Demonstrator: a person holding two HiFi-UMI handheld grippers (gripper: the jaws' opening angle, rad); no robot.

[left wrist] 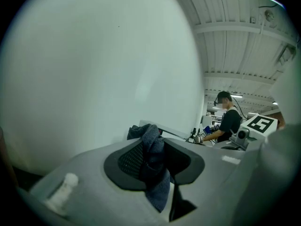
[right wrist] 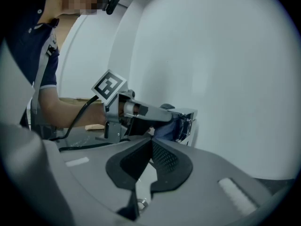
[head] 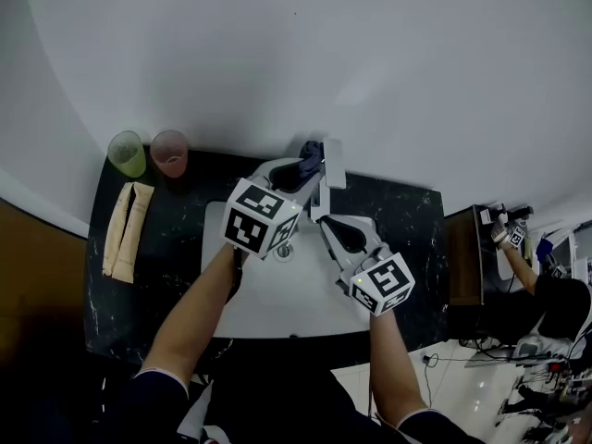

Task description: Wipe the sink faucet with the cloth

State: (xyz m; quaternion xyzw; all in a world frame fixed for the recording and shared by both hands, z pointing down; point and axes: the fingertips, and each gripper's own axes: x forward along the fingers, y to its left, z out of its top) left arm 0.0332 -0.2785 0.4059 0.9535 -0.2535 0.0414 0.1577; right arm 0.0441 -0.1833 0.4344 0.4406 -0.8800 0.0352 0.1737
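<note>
The chrome faucet (head: 332,166) stands at the back of the white sink (head: 277,303). My left gripper (head: 309,168) reaches up to the faucet's top and is shut on a dark blue cloth (head: 311,155). In the left gripper view the cloth (left wrist: 157,182) hangs bunched between the pads, with the faucet's flat top (left wrist: 173,133) just behind it. My right gripper (head: 331,226) hovers over the basin, right of the left one, shut and holding nothing. The right gripper view shows its jaws (right wrist: 151,142) closed, and beyond them the cloth (right wrist: 167,130) pressed against the faucet (right wrist: 190,119).
A green cup (head: 128,154) and a pink cup (head: 170,152) stand at the black counter's back left. A beige folded pack (head: 127,229) lies in front of them. The drain (head: 283,251) shows in the basin. A white wall rises behind. Another person (head: 546,285) works far right.
</note>
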